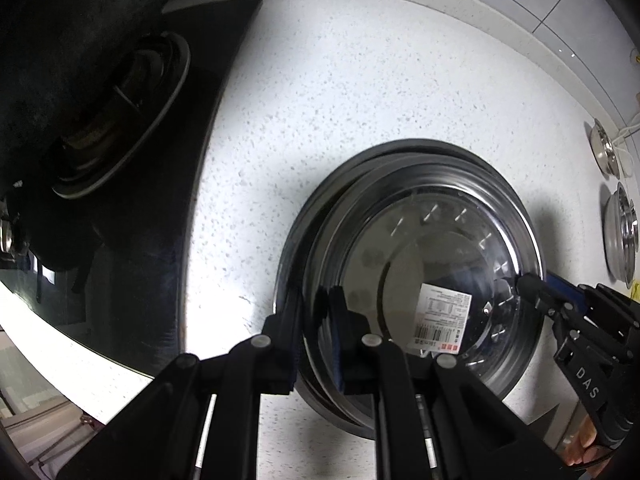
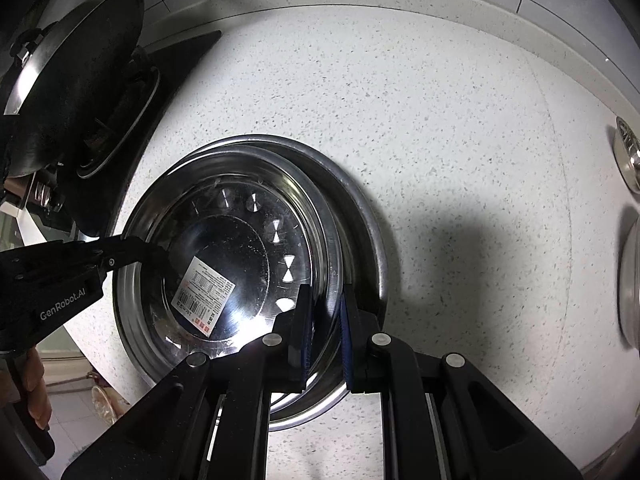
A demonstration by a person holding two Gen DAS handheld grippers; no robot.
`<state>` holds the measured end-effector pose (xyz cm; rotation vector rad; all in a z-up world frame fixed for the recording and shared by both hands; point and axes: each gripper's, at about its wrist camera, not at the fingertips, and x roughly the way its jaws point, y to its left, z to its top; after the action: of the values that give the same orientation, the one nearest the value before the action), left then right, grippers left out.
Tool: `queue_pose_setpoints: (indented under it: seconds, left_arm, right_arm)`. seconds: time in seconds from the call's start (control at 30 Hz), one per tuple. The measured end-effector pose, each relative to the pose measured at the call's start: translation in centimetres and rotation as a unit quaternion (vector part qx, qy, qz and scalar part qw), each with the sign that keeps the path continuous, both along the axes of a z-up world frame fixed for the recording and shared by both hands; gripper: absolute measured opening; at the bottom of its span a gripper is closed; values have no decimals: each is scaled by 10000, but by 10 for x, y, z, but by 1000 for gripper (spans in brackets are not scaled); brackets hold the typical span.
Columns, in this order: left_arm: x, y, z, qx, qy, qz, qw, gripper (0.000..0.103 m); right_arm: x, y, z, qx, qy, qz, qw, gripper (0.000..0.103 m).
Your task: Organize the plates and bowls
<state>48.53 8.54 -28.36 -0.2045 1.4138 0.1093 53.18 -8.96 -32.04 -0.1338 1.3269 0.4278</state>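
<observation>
A steel plate with a barcode label on its floor sits nested on a second plate, offset so the lower rim shows along one side; the stack rests on the speckled white bench. The left tool grips the top plate's rim, one finger outside and one inside. The right tool clamps the rim on the opposite side in the same way. To the left lies a black stove with a dark wok over its burner. Well apart at the right edge are two steel bowls.
</observation>
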Motion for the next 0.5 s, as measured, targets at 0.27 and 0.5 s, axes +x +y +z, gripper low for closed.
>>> queue_pose_setpoints:
  seconds: [0.27, 0.5]
  left_arm:
    - [-4, -1, -6, -62, 136, 84, 9999, 12]
    - [-2, -2, 5, -40, 101, 224, 9997, 12]
  right_arm:
    - [2, -2, -4, 184, 165, -2, 9997, 26]
    - [0, -4, -4, 307, 212, 50, 9993, 40]
